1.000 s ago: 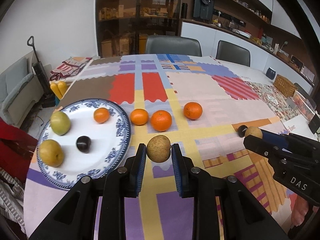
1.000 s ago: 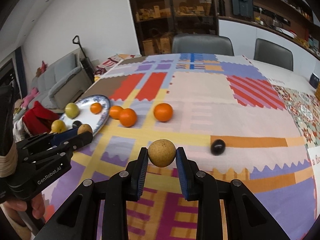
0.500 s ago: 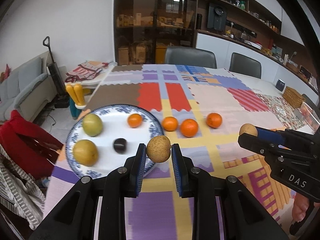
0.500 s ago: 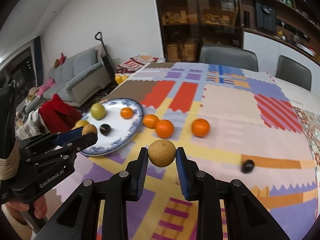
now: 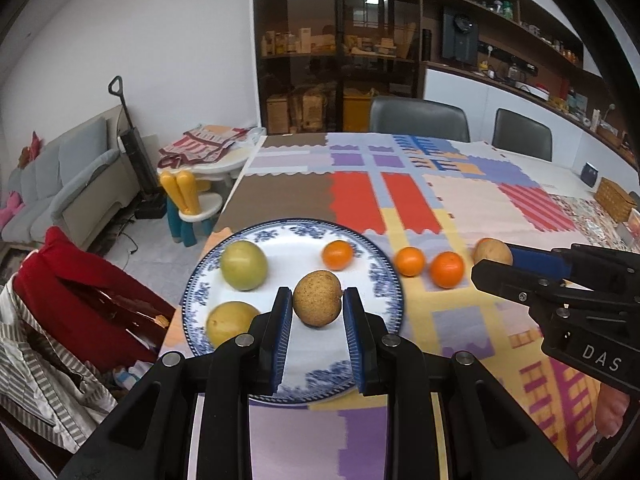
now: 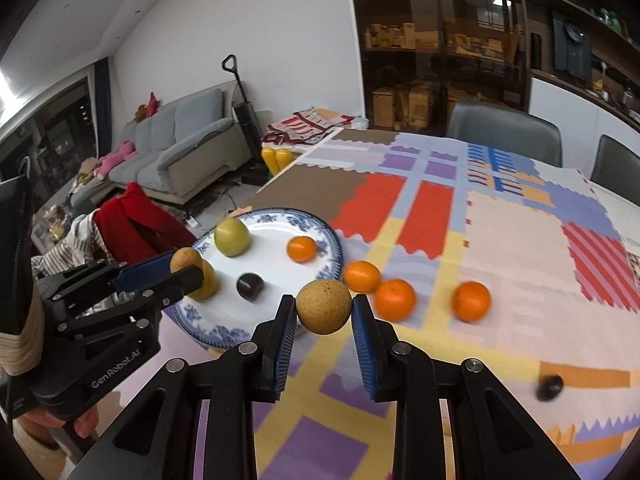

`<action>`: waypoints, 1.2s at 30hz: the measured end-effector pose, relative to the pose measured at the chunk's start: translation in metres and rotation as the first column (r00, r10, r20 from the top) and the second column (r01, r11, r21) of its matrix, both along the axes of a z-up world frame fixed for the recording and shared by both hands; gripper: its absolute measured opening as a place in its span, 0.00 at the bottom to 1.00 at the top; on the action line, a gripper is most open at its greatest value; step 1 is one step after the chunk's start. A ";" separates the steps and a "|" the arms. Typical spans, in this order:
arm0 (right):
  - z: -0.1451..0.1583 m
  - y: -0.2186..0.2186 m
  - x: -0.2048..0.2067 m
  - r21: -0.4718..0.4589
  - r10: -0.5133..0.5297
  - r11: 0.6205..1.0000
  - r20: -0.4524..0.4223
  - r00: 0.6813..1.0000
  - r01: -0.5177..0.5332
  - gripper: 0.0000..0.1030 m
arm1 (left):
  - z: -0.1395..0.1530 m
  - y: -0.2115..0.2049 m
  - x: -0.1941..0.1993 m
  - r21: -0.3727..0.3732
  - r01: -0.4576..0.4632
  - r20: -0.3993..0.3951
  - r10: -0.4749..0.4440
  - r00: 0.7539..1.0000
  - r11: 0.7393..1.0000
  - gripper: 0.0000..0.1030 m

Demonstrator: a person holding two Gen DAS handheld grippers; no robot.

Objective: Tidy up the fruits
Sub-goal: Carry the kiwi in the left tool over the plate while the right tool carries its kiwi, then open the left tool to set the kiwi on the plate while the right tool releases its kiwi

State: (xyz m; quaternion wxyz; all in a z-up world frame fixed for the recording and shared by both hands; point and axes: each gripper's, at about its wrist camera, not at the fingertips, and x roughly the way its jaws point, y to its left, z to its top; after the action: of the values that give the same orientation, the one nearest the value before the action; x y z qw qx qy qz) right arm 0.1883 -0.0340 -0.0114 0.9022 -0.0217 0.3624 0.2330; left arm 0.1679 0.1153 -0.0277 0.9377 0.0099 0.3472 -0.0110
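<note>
Brown, rough-skinned fruit: we are gripping two, one per gripper. Our left gripper (image 5: 317, 307) is pinching a speckled brown fruit (image 5: 317, 297) above the blue-rimmed plate (image 5: 384, 276), which is carrying a green fruit (image 5: 243, 265), a yellow fruit (image 5: 230, 322) and a small orange (image 5: 337, 255). Our right gripper (image 6: 323, 312) is clamping a second brown fruit (image 6: 323, 306) over the patchwork tablecloth (image 6: 512, 240), beside the plate's edge.

A white plate (image 5: 384, 276) rimmed in blue floral print holds green (image 5: 243, 265), yellow (image 5: 230, 322) and orange fruit (image 5: 337, 255) on a patchwork cloth (image 5: 472, 200) of red, purple, yellow and brown.
</note>
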 end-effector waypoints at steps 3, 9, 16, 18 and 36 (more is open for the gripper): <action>-0.002 0.014 0.010 -0.003 0.024 1.000 -0.006 1.000 -0.024 0.29 | -0.005 0.009 0.010 0.002 -0.010 -0.015 0.010 1.000 1.000 0.25; -0.013 0.039 0.033 -0.017 0.057 0.998 -0.030 0.998 -0.057 0.29 | -0.017 0.026 0.033 -0.011 -0.022 -0.052 0.022 0.998 1.000 0.25; -0.033 0.063 0.059 -0.051 0.083 0.995 -0.072 0.994 -0.087 0.29 | -0.030 0.038 0.056 -0.011 -0.032 -0.086 0.031 0.996 0.999 0.25; -0.038 0.068 0.064 -0.055 0.087 0.994 -0.088 0.992 -0.092 0.29 | -0.032 0.040 0.060 -0.021 -0.026 -0.088 0.024 0.996 0.999 0.25; -0.055 0.075 0.081 -0.071 0.072 0.994 -0.130 0.989 -0.081 0.36 | -0.040 0.041 0.065 -0.004 -0.033 -0.115 0.032 0.993 0.999 0.36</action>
State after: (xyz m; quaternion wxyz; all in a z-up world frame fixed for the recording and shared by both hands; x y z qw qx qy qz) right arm 0.2698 0.0411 -0.0662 0.8661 -0.0548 0.4267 0.2545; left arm 0.2330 0.1559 -0.0677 0.9162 0.0006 0.4007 0.0027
